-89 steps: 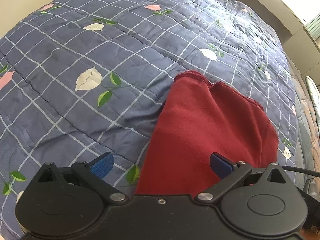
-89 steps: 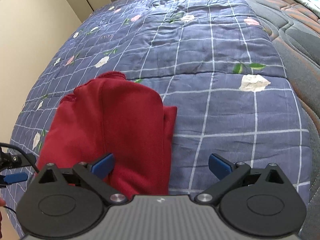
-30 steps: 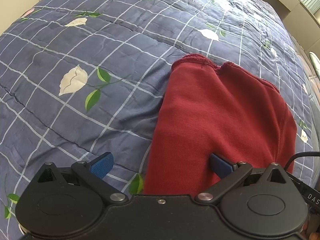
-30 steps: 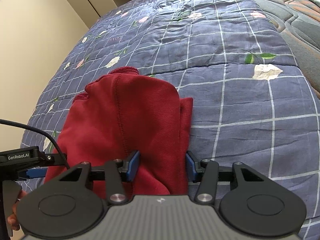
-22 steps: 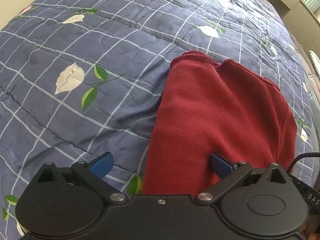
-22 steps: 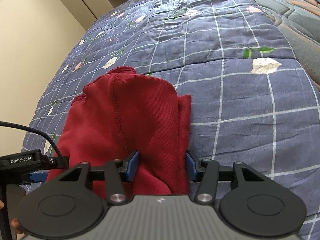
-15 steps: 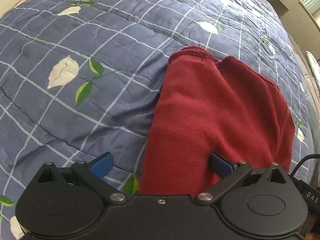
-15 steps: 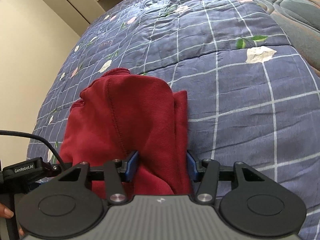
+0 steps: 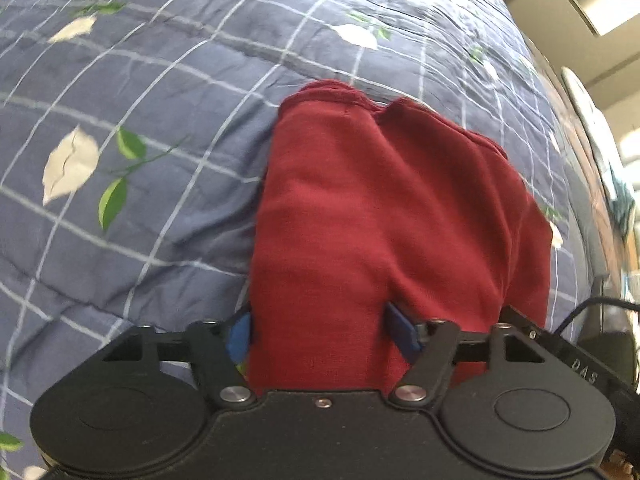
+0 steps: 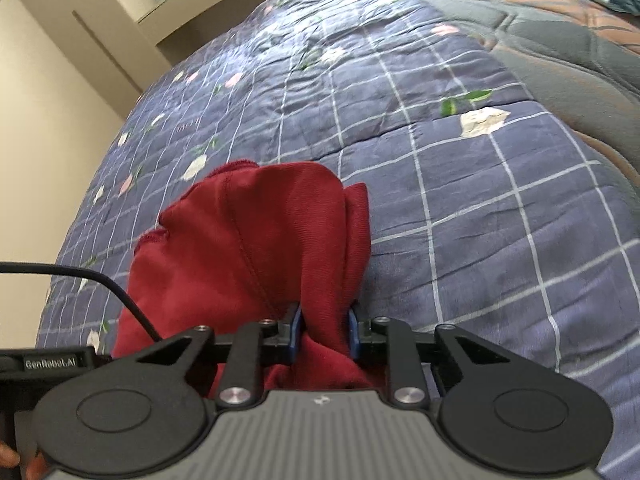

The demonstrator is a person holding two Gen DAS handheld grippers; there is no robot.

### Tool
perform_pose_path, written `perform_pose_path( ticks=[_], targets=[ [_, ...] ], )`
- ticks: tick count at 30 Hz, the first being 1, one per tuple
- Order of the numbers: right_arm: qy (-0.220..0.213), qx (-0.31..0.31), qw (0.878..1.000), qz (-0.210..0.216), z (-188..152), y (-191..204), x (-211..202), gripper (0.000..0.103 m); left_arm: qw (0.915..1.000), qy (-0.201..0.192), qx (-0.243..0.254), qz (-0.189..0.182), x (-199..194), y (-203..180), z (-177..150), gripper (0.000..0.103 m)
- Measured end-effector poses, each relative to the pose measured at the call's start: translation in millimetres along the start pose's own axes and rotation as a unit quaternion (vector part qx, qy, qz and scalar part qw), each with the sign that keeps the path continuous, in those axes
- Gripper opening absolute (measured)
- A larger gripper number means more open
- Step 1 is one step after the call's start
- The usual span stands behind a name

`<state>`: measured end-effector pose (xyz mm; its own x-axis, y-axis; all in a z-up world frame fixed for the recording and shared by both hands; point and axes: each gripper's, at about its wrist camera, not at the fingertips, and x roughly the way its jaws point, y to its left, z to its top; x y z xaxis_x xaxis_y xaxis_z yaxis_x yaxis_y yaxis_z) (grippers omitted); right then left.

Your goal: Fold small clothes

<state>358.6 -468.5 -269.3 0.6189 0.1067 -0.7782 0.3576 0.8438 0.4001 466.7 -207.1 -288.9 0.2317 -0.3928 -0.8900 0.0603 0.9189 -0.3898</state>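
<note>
Lengthwise, the red garment [image 9: 384, 220] on the bed [image 9: 140, 80] runs toward 12 o'clock from both grippers: right gripper [image 10: 323, 334] fingers closing, pinching its near edge; left gripper [image 9: 320, 334] fingers closing around it.

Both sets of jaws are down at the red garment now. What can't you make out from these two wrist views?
- Red garment near hem: left wrist view, behind the left gripper body.
- Same hem, right wrist view: under the right gripper, jaws closing on cloth.
- Garment type: folded over, unclear.
- Whole scene blurred.

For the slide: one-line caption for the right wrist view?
Right gripper closing on a bunched fold of the red garment, which lies on a blue checked floral quilt.
</note>
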Motion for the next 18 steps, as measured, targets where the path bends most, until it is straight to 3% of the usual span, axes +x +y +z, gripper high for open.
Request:
perform_pose_path(
  ticks=[4,9,18],
  targets=[
    [-0.021,0.013,1.000,-0.006,0,12,-11,0.022,0.9998,0.003,0.020,-0.009,-9,1,2,0.047],
    [-0.037,0.002,0.999,0.003,-1,37,-22,0.020,0.9986,0.009,0.030,-0.041,-18,13,6,0.034],
    [-0.042,-0.020,0.998,0.038,2,84,-21,0.019,0.9956,-0.039,0.065,-0.056,-61,24,25,0.031]
  ],
)
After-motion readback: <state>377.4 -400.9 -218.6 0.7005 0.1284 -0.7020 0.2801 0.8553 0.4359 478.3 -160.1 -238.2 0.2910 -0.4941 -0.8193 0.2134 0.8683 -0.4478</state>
